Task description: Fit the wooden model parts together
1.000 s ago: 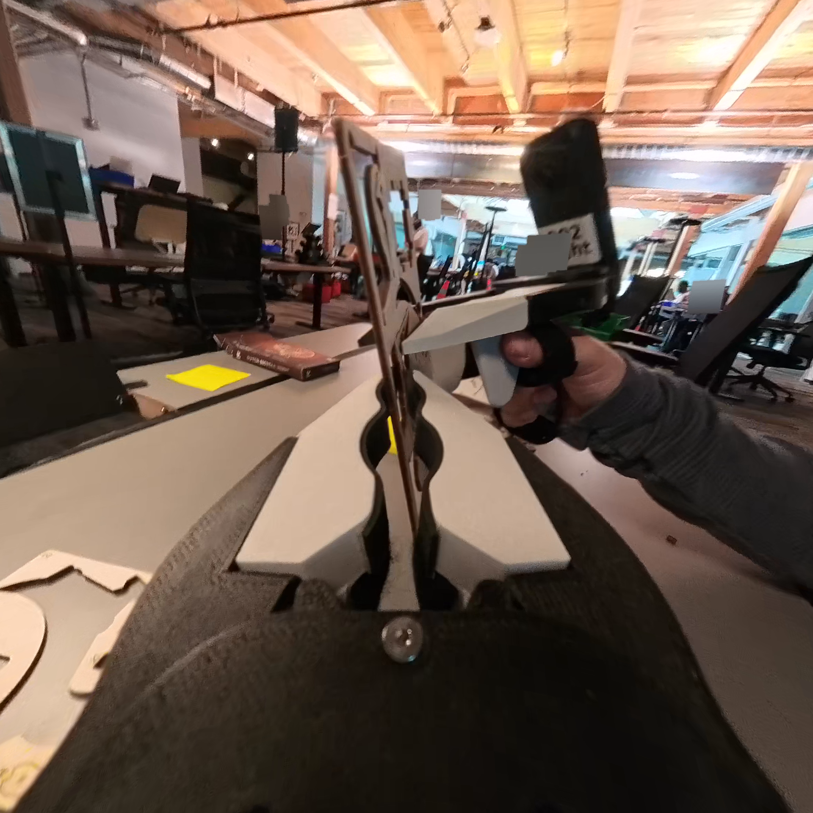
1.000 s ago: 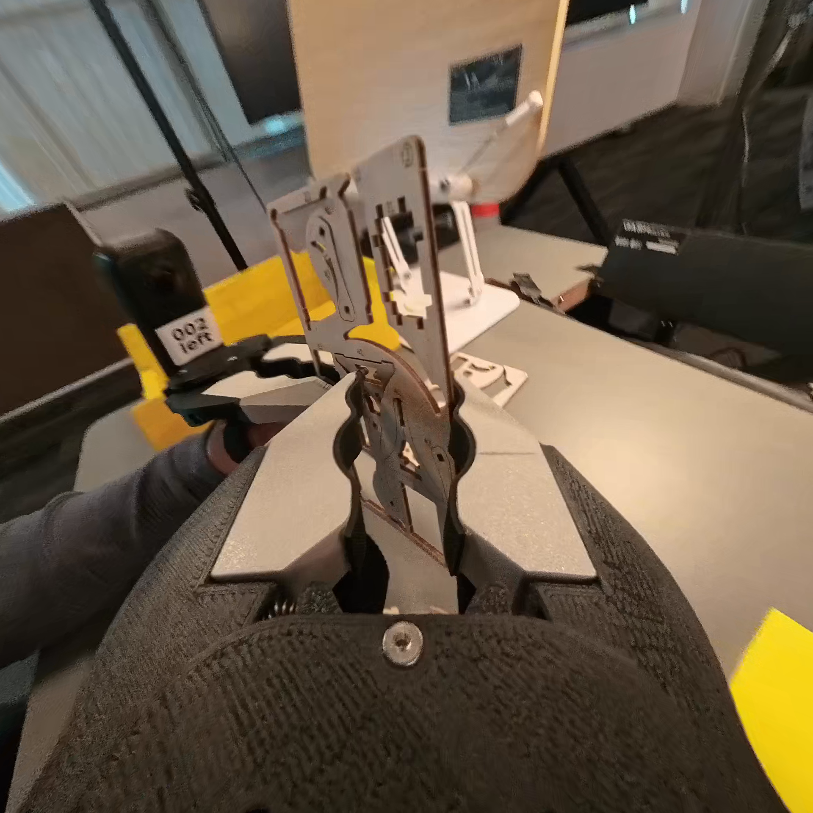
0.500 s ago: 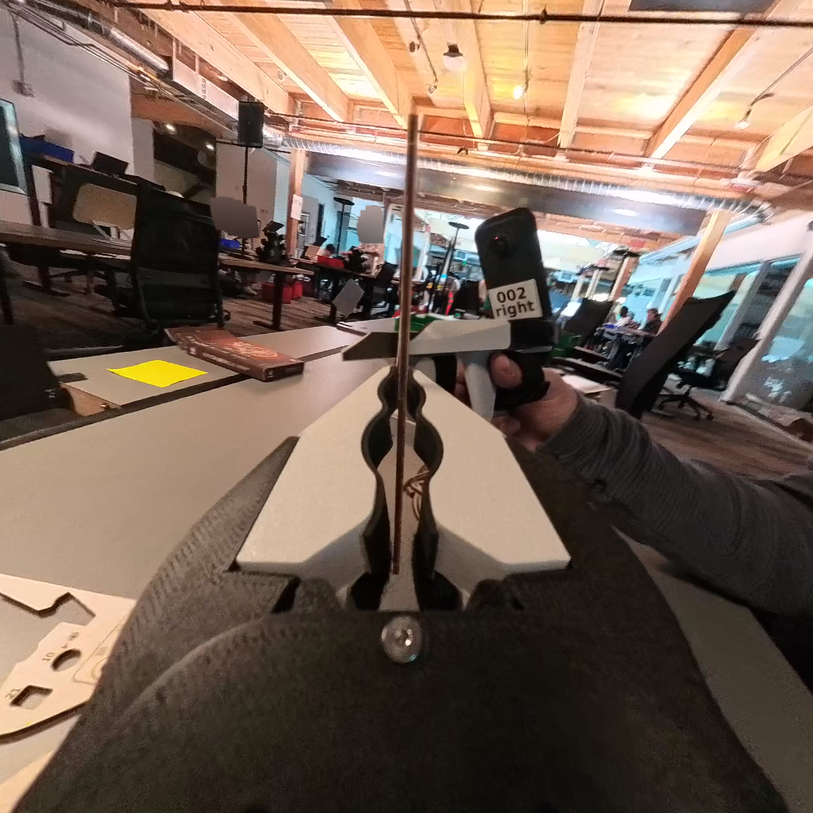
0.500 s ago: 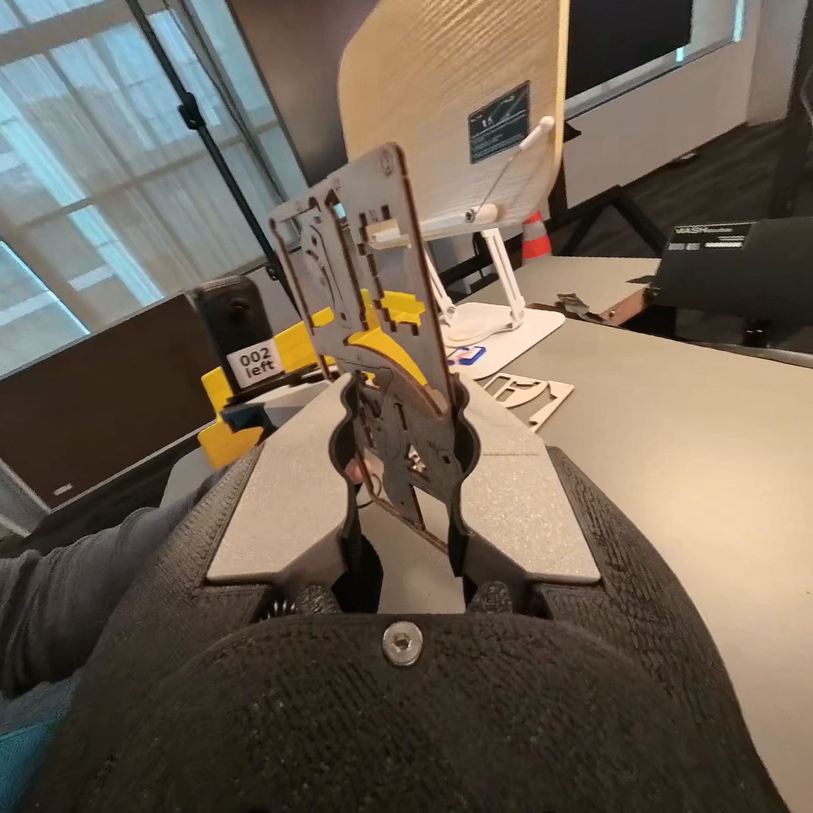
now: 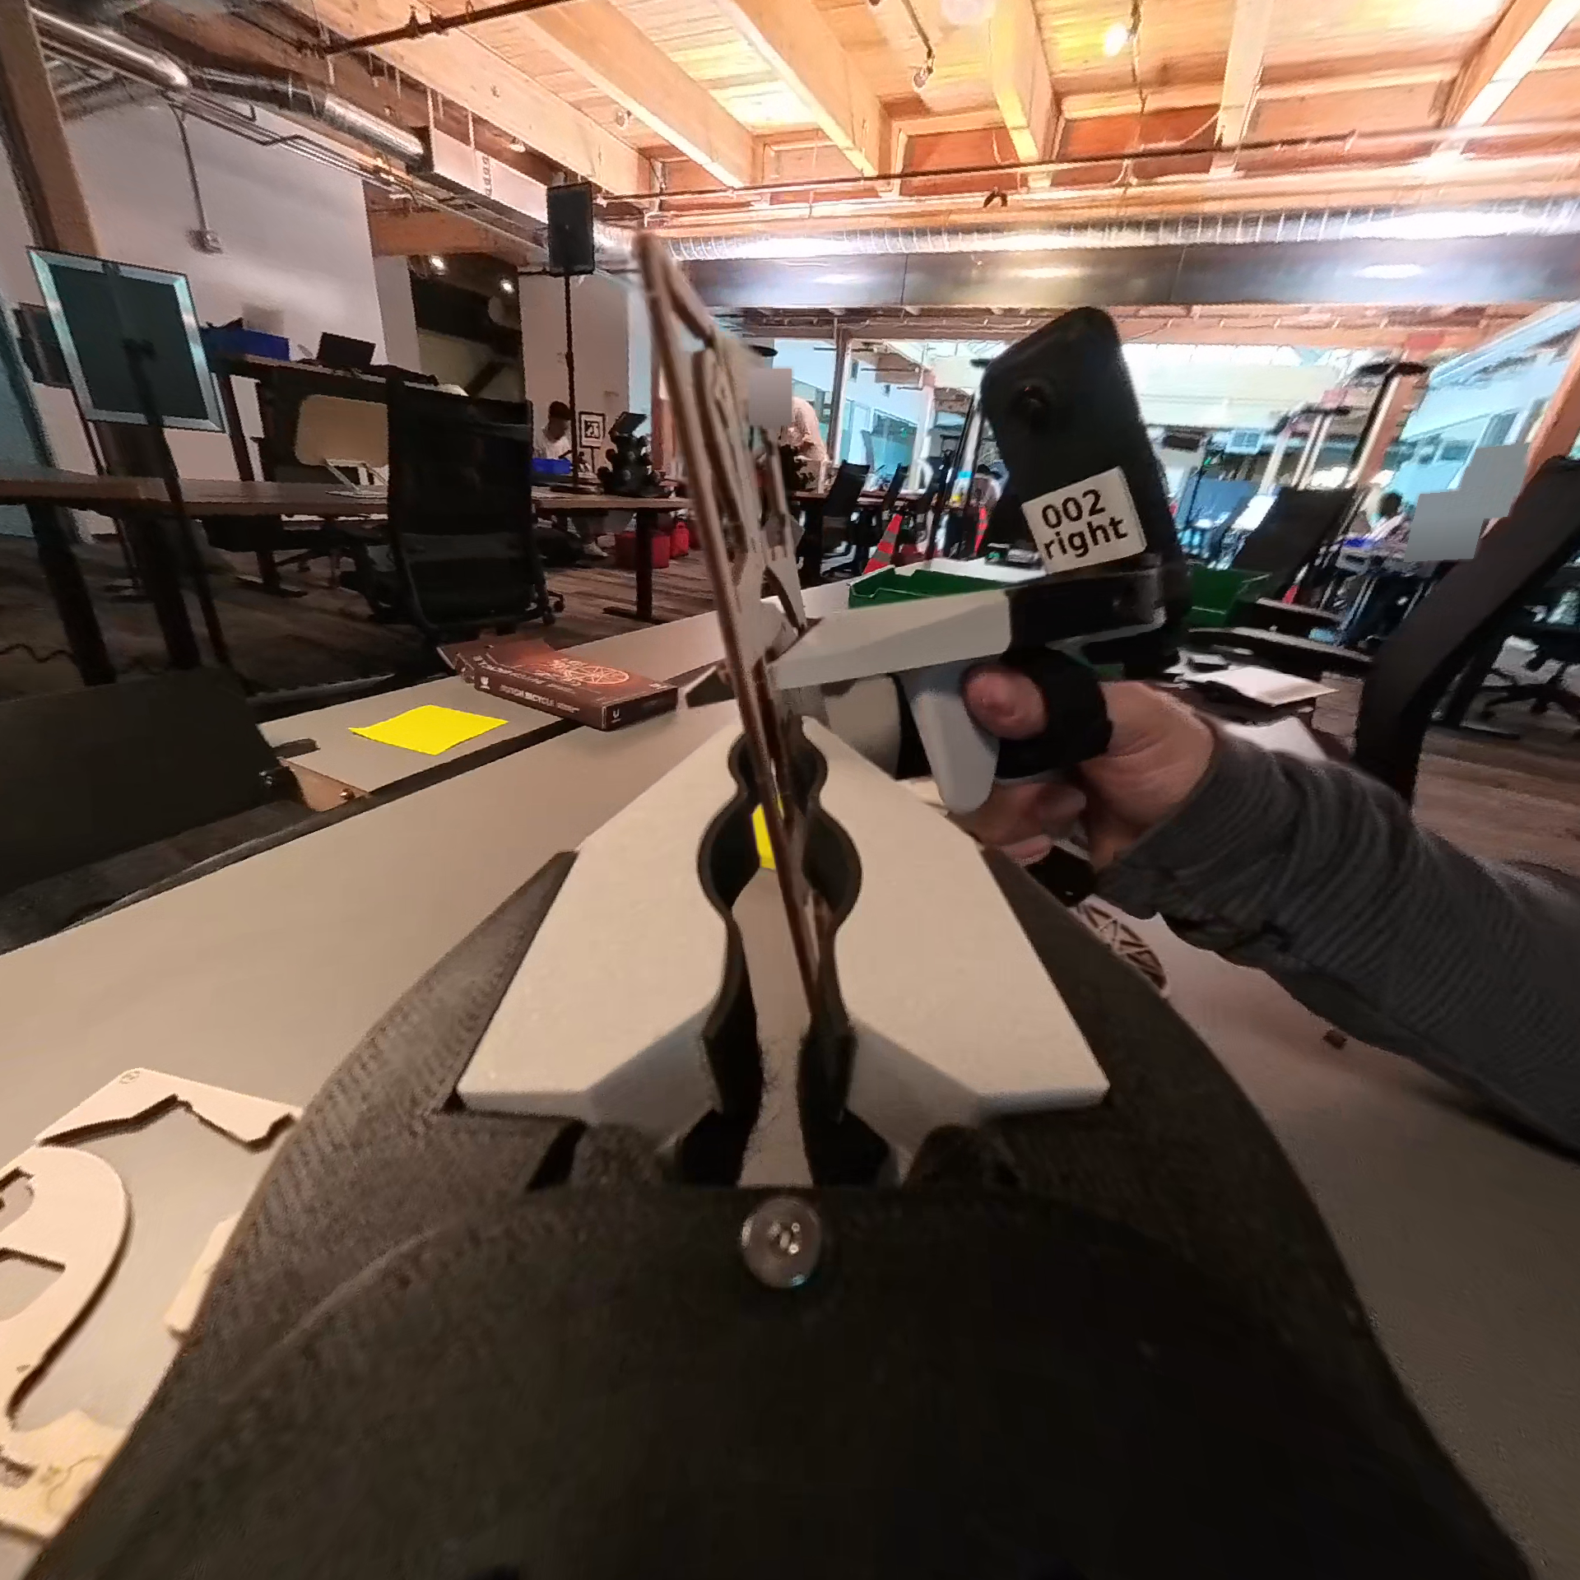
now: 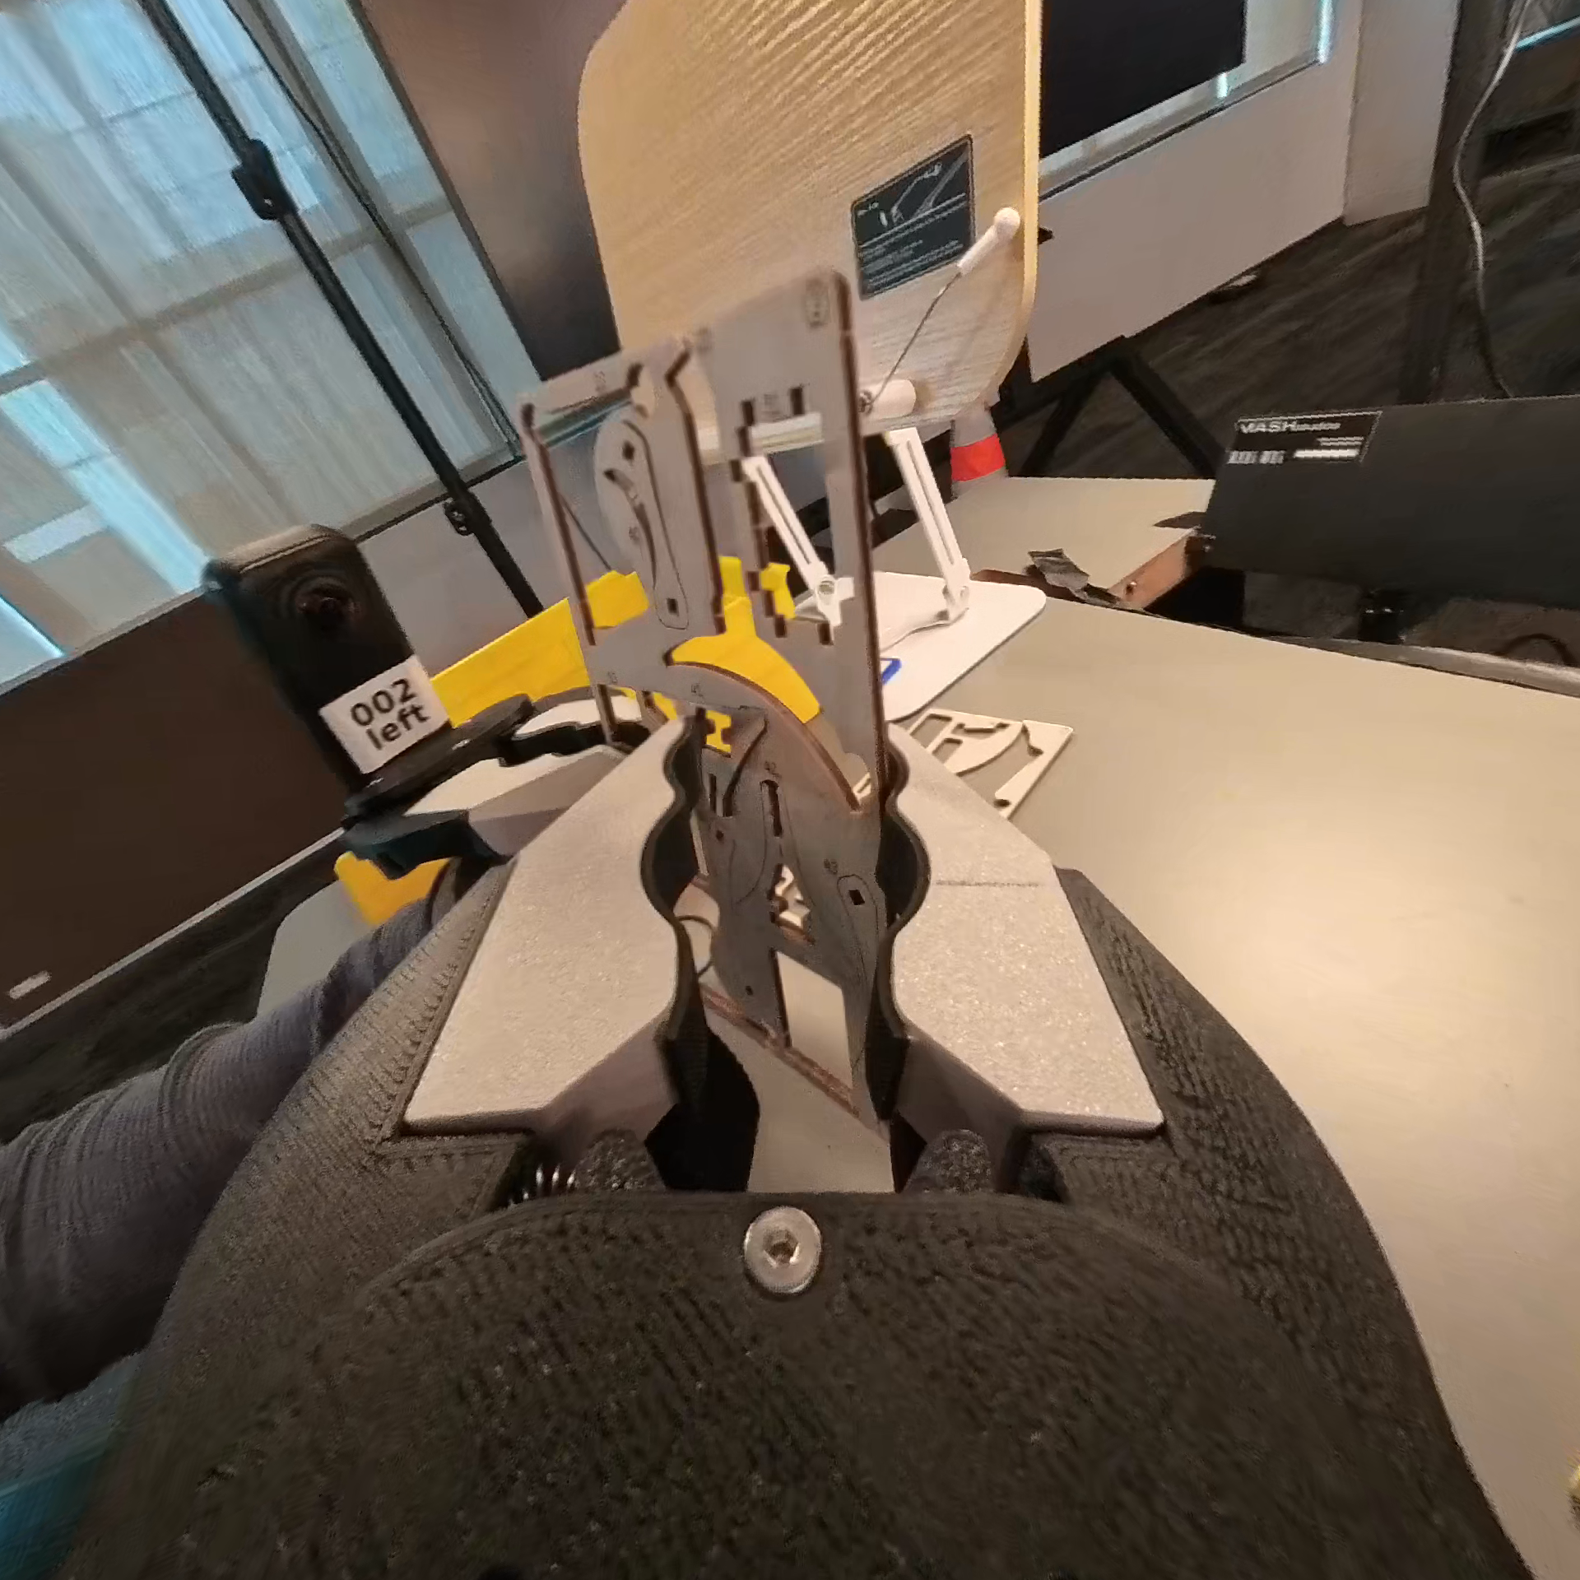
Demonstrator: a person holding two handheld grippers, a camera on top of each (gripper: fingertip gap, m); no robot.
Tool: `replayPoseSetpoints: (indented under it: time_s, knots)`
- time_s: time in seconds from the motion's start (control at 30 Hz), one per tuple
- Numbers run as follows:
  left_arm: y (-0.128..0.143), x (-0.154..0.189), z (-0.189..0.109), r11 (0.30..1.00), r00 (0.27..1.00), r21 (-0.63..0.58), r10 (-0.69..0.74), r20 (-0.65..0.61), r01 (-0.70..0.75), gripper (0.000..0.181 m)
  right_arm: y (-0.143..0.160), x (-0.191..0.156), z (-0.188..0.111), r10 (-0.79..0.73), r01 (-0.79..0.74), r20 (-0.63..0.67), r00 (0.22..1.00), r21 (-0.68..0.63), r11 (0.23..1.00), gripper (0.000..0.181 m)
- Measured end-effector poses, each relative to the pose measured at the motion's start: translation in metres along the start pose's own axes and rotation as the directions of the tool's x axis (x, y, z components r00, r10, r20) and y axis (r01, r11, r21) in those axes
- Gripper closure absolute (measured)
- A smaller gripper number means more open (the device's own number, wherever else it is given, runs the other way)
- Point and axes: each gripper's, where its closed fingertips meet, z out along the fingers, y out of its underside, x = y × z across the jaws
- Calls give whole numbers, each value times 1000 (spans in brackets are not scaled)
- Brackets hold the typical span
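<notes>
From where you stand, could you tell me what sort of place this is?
Probably an open-plan office or lab workspace. The left wrist view shows rows of desks and office chairs under exposed ceiling beams and ducts; the right wrist view shows a grey table beside large windows.

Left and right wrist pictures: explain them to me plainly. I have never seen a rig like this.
There is no robot here. A person holds a two-finger gripping tool in each hand, and each tool has a camera that looks forward along its fingers.

One picture looks along the left tool, with the person's right hand beyond it. The other looks along the right tool.

Both tools appear closed on the same thin wooden sheet of laser-cut model parts. It is held roughly upright above the grey table.

On the table lie punched-out leftover sheets, a yellow note, a dark box and a white stand.
</notes>
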Motion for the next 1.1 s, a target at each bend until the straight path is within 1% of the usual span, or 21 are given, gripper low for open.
replayPoseSetpoints:
  time_s: [0.1,0.17,0.23,0.33,0.37,0.4,0.43,0.5,0.57,0.67,0.77,0.87,0.9,0.93,1.0,1.07,1.1]
  knots:
    - [2,-3,0,1000,1000,-8,10,24,-9,179,0,2,1,-16,16,-27,1000,5,1000,147]
    - [1,-4,-1,1000,1000,-7,13,21,-13,179,0,3,0,-22,23,-34,999,13,1000,155]
    - [1,-5,-1,1000,999,2,16,28,-16,178,0,3,0,-42,43,-47,998,10,999,155]
    - [-1,-7,-4,998,999,38,-45,-14,46,179,-1,-2,2,-16,15,15,1000,15,1000,151]
    - [0,-7,-3,998,999,32,-45,-10,45,179,1,-3,3,4,-4,39,999,5,1000,140]
    - [0,-7,-3,999,1000,32,-29,-6,29,179,3,-3,4,19,-18,53,998,-8,1000,136]
    - [-1,-4,-2,999,1000,34,-19,-12,20,180,5,-1,4,25,-24,50,998,-16,1000,141]
    - [0,-5,-2,1000,1000,26,-10,-7,10,179,6,0,3,3,-1,50,999,-29,1000,145]
    - [0,-5,-3,998,999,36,-44,-30,45,179,7,-2,1,-17,20,70,997,-41,999,151]
    - [5,-4,-2,997,995,14,-77,-58,78,180,11,0,-2,-2,8,91,996,-68,998,156]
    - [8,-9,-1,995,994,2,-102,-26,102,179,14,5,0,23,-20,52,998,-68,997,160]
    - [8,-8,1,998,998,-1,-56,4,56,180,11,9,0,-43,42,-28,999,-49,998,161]
    - [10,-8,2,1000,1000,-14,-14,22,14,180,11,11,-1,-65,63,-50,997,-53,997,161]
    - [9,-7,1,1000,1000,-8,5,14,-5,180,10,10,-2,-70,68,-42,997,-53,996,161]
    - [6,-7,1,999,999,16,-37,-7,37,179,7,6,-2,-58,58,-7,998,-41,997,159]
    - [10,-8,5,998,998,17,-63,4,63,179,7,5,-2,-11,12,27,1000,-37,999,139]
    - [10,-7,6,996,996,26,-89,-9,90,179,6,5,-4,14,-13,43,999,-25,1000,138]
